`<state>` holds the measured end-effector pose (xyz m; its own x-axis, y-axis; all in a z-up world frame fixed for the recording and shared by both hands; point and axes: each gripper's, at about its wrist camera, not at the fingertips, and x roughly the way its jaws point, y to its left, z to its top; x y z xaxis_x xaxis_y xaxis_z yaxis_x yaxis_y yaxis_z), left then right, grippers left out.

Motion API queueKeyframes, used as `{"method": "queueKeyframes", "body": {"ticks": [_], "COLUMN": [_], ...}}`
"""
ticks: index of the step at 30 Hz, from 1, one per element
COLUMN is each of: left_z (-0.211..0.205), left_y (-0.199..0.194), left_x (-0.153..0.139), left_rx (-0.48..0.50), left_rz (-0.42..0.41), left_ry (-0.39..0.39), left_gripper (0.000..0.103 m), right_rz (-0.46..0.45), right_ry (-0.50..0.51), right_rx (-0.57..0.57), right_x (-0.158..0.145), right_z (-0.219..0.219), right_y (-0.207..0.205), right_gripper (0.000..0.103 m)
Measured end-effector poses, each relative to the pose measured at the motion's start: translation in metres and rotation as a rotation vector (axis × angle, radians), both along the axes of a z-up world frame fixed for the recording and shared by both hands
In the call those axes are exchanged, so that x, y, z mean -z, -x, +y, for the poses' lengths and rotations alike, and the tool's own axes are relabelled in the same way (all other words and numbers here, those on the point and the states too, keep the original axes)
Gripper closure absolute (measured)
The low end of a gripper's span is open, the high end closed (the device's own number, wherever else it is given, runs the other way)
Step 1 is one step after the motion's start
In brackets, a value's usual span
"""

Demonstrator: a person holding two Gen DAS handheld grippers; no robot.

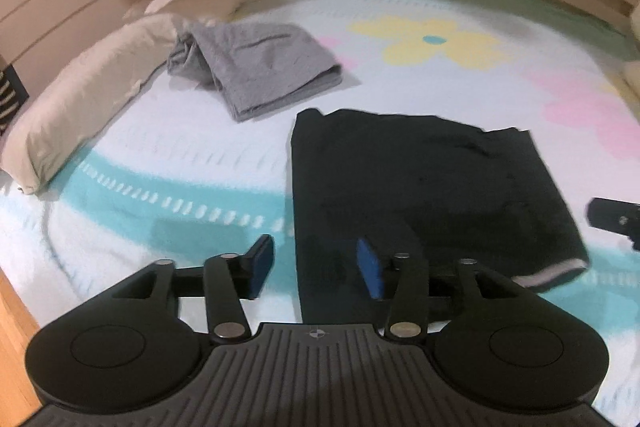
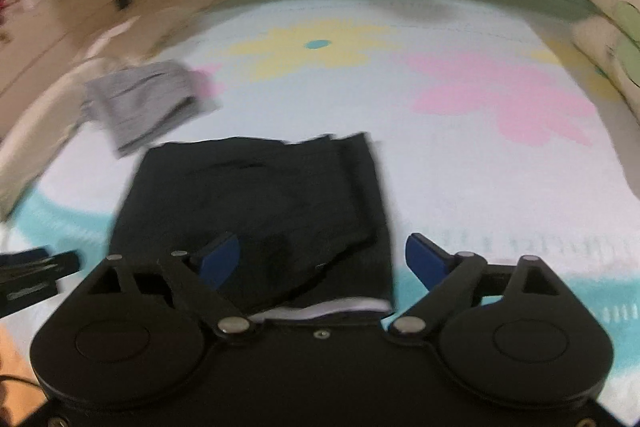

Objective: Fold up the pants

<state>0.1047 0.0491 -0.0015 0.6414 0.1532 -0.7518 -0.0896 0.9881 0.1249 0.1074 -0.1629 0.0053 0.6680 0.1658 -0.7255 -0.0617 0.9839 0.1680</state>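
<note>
At nine o'clock the left gripper stands open and empty over the near left edge of the folded black pants, centred on the bedspread. At three o'clock the right gripper gapes wide, empty. A blue pad withdrawing low could snag the top layer and undo the fold.

The left gripper is black, with blue pads and silver pivot screws. The right gripper matches: ribbed base, round side discs.
</note>
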Motion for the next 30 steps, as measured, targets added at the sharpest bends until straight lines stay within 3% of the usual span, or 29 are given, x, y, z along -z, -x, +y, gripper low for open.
{"method": "queueKeyframes", "body": {"ticks": [3, 8, 12, 18, 30], "left_z": [-0.006, -0.007, -0.006, -0.010, -0.020], "left_y": [0.020, 0.042, 0.051, 0.053, 0.058], "left_x": [-0.009, -0.008, -0.001, 0.008, 0.011], "left_rx": [0.009, 0.009, -0.014, -0.021, 0.004], "left_rz": [-0.026, -0.001, -0.007, -0.001, -0.017], "left_ry": [-0.010, 0.043, 0.031, 0.006, -0.008], "left_gripper": [0.040, 0.040, 0.040, 0.040, 0.040], "right_rz": [-0.033, -0.048, -0.070, -0.042, -0.072], "right_ry": [0.038, 0.095, 0.079, 0.031, 0.059], "right_rx": [-0.002, 0.004, 0.013, 0.034, 0.023], "right_x": [-0.013, -0.021, -0.016, -0.003, 0.000], "right_z": [0.006, 0.012, 0.012, 0.011, 0.023], "right_y": [0.022, 0.052, 0.069, 0.070, 0.072], "right_gripper": [0.003, 0.001, 0.001, 0.001, 0.001]}}
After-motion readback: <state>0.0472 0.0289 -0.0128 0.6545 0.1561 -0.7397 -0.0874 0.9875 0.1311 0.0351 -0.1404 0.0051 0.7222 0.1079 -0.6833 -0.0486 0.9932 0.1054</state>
